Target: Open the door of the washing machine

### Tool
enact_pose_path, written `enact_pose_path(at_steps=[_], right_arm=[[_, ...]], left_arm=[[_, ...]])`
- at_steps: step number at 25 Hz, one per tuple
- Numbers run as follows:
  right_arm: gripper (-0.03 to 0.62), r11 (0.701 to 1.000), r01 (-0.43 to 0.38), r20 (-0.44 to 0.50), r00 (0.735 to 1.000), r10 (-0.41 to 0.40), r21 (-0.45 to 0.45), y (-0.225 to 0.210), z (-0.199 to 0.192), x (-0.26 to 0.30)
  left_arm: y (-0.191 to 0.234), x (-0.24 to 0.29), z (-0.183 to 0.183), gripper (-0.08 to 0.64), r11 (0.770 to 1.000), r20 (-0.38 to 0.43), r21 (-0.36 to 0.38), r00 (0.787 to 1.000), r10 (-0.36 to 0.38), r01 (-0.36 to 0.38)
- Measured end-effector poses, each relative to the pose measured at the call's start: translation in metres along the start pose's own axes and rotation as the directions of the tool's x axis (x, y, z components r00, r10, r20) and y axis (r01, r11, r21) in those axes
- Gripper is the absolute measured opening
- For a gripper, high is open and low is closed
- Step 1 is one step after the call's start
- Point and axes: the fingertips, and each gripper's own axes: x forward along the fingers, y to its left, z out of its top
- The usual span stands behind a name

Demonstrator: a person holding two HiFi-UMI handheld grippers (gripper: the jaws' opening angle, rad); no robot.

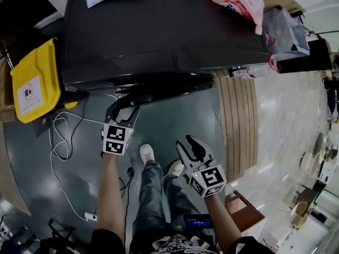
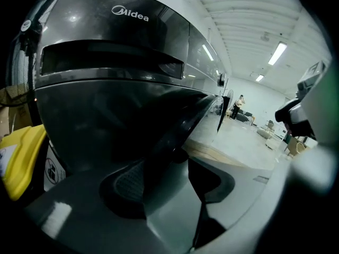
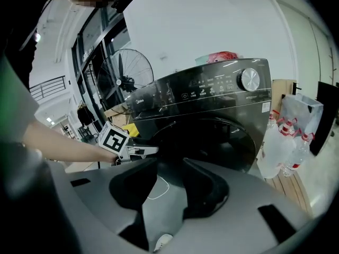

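The dark grey front-loading washing machine [image 1: 159, 30] fills the top of the head view, and its round door [image 1: 159, 89] bulges toward me. My left gripper [image 1: 123, 103] reaches the door's left edge. In the left gripper view the door's dark rim [image 2: 185, 126] runs between the jaws of that gripper [image 2: 169, 173], close against the left pad [image 2: 130, 181] and apart from the right one. My right gripper [image 1: 186, 142] hangs open over the floor, nothing between its fingers. The right gripper view [image 3: 169, 165] faces the door [image 3: 217, 136] from a little way back.
A yellow container [image 1: 34, 83] stands left of the machine, with a white cable [image 1: 58, 142] looping over the grey floor. Wooden slats [image 1: 238, 120] and bags of bottles [image 3: 288, 142] lie to the right. My shoes [image 1: 147, 153] are below the door. A fan [image 3: 124, 78] stands behind.
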Motion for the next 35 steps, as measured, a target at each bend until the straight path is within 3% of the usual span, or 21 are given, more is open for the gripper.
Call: enact_pose_path(at_steps=[6,14,23,29,35], right_arm=[[0.146,1.0,0.008,0.007,1.0,-0.008,0.019,-0.004,0.0,-0.014],[0.13,1.0,0.001,0.004,1.0,-0.001,-0.003,-0.004,-0.012,-0.042],[0.12,1.0,0.027,0.0,1.0,-0.027,-0.002,-0.012,-0.032,-0.077],[0.114,0.998,0.059,0.0,0.998,-0.059,0.01,-0.017,-0.041,-0.093],[0.106,0.993,0.11,-0.008,0.994,-0.11,0.053,-0.025,-0.057,-0.114]], left_arm=[[-0.037,-0.025,-0.026,0.216,0.997,-0.029,-0.073,1.0,0.007,-0.009],[-0.092,-0.053,-0.056,0.189,0.994,-0.099,-0.109,0.995,-0.018,0.007],[-0.16,-0.071,-0.084,0.169,0.987,-0.201,-0.108,0.97,-0.135,0.115],[-0.211,-0.075,-0.097,0.163,0.959,-0.276,-0.186,0.925,-0.261,0.215],[-0.276,-0.073,-0.107,0.15,0.906,-0.37,-0.271,0.833,-0.41,0.326]])
